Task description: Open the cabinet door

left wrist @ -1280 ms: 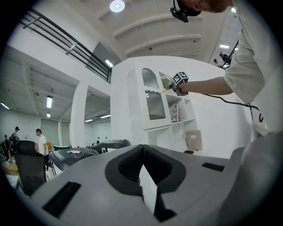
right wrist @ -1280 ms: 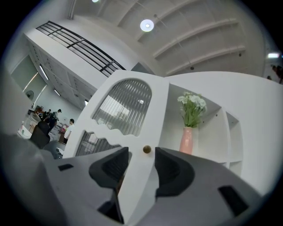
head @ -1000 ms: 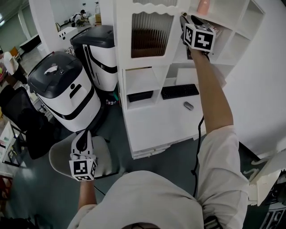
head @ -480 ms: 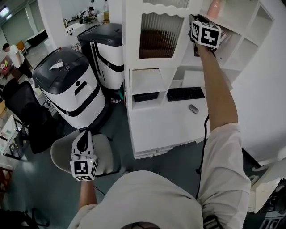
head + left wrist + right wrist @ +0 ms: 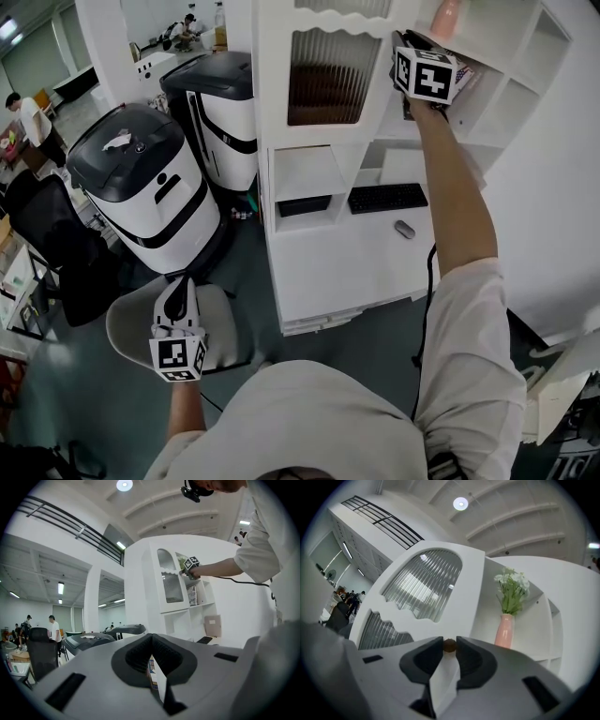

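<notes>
The white cabinet door (image 5: 323, 70) has ribbed glass panes and a small brown knob (image 5: 449, 645) near its right edge. My right gripper (image 5: 397, 42) is raised to that edge. In the right gripper view its jaws have just been closing, and the right gripper (image 5: 449, 647) now presses on the knob from both sides. From the left gripper view, the door (image 5: 169, 581) and the right gripper (image 5: 184, 572) show far off. My left gripper (image 5: 175, 292) hangs low at the left, level and holding nothing. Only a thin slit shows in the left gripper (image 5: 157, 677).
Two black-and-white machines (image 5: 141, 187) (image 5: 220, 103) stand left of the cabinet. A white seat (image 5: 131, 323) lies under the left gripper. A keyboard (image 5: 387, 198) and mouse (image 5: 404, 229) rest on the desk shelf. A pink vase (image 5: 503, 630) with flowers stands in the open shelf beside the door.
The right gripper has edged a little along the door's right edge, up to the knob. The left gripper has stayed where it was. The head view swung slightly.
</notes>
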`<state>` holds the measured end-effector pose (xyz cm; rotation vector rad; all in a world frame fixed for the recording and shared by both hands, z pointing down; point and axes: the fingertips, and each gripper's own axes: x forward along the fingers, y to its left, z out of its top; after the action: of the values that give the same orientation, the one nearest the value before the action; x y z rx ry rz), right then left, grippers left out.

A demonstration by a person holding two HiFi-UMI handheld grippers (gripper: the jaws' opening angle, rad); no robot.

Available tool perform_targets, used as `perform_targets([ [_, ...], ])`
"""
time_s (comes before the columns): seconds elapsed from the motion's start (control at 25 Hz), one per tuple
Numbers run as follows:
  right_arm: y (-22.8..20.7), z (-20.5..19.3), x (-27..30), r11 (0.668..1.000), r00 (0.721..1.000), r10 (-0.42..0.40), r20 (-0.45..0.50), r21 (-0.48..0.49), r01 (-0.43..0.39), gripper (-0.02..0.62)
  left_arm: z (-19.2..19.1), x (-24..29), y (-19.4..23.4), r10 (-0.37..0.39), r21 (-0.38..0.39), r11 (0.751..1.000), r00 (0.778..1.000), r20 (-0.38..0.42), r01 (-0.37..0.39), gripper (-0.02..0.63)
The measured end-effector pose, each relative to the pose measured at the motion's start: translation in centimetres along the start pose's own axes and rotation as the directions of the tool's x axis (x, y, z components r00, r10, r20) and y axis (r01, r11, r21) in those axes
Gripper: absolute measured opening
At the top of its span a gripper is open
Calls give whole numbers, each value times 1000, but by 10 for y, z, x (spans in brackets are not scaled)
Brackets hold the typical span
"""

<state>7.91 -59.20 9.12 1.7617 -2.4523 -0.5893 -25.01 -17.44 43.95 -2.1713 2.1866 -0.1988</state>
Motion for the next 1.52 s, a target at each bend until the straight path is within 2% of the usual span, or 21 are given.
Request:
perform_targets([
  [0.48, 5, 8, -25, 992, 999, 22, 37, -125, -17, 88, 3, 8, -11, -48, -4, 999, 999, 10, 48, -2],
  [0.84, 12, 15, -50, 966, 997, 24, 80, -260, -3, 86, 9, 16, -19, -86, 1, 996, 996, 19, 86, -2],
  [1.16, 18, 19, -73, 912, 993, 38, 114, -409, 12, 83, 11, 26, -30, -119, 4, 993, 992, 30, 119, -2],
  [1.52, 28, 26, -99, 821, 985, 59, 163, -569, 45, 78, 13, 33, -36, -143, 3, 990, 989, 39, 143, -2],
])
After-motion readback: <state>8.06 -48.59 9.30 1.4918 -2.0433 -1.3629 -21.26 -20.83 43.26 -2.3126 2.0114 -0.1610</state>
